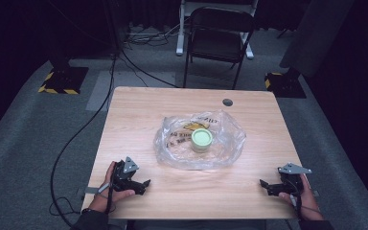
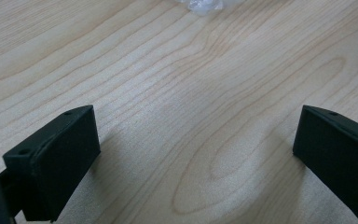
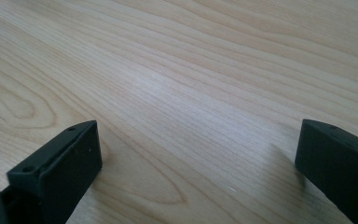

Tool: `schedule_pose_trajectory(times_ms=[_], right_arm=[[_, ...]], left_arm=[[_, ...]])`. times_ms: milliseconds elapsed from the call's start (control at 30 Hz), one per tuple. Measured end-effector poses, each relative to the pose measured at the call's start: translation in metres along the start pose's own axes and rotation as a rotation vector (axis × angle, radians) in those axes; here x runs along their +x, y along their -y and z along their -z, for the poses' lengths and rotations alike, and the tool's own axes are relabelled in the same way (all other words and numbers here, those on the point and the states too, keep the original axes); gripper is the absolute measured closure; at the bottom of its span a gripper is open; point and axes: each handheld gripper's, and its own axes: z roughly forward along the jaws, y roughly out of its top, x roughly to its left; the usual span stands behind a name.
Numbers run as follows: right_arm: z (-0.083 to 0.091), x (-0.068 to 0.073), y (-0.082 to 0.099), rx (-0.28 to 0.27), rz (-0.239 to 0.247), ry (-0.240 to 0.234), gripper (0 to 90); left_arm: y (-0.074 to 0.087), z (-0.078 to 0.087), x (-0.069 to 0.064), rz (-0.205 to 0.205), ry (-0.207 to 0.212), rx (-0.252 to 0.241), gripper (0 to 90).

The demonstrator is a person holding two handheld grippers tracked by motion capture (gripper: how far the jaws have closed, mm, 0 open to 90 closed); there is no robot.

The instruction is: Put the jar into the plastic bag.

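Near the middle of the wooden table (image 1: 139, 110): a crumpled clear plastic bag (image 1: 223, 143), lying flat and spread out, printed with dark lettering and a yellow patch. Set on the bag, roughly at its centre: a small round container (image 1: 201, 140), upright, pale green on top.

At the near left edge of the table: left hand-held gripper (image 1: 143, 184), grasped in a hand (image 1: 110, 189), pointing right along the table edge, grey 3-cornered plate on top. Jaws spread wide in the left gripper view, bare wood grain between them, nothing held; a scrap of the plastic bag (image 2: 205, 5) just visible at the top edge of that view.

At the near right edge: right hand-held gripper (image 1: 264, 184), grasped in the other hand (image 1: 304, 194), pointing left, also with a grey plate on top. Jaws likewise wide apart in the right gripper view, nothing between them but table surface.

Both well apart from the bag and container, 1 on each side.

Beyond the far edge of the table: a dark folding chair (image 1: 218, 33) on grey floor, black cables (image 1: 100, 103) trailing past the left side.
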Motion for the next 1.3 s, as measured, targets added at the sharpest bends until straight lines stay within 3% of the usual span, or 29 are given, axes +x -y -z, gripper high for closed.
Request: schedule_pose_trajectory(times_ms=[367,1300], right_arm=[[0.0003,-0.0107,0.0006,0.004,-0.035,0.021,0.3],[0.0002,-0.0108,0.0007,0.003,-0.036,0.022,0.3]], left_arm=[[-0.0002,-0.0002,-0.0003,0.004,-0.003,0.0,0.3],[-0.0006,-0.0005,0.0003,-0.004,0.001,0.001,0.3]])
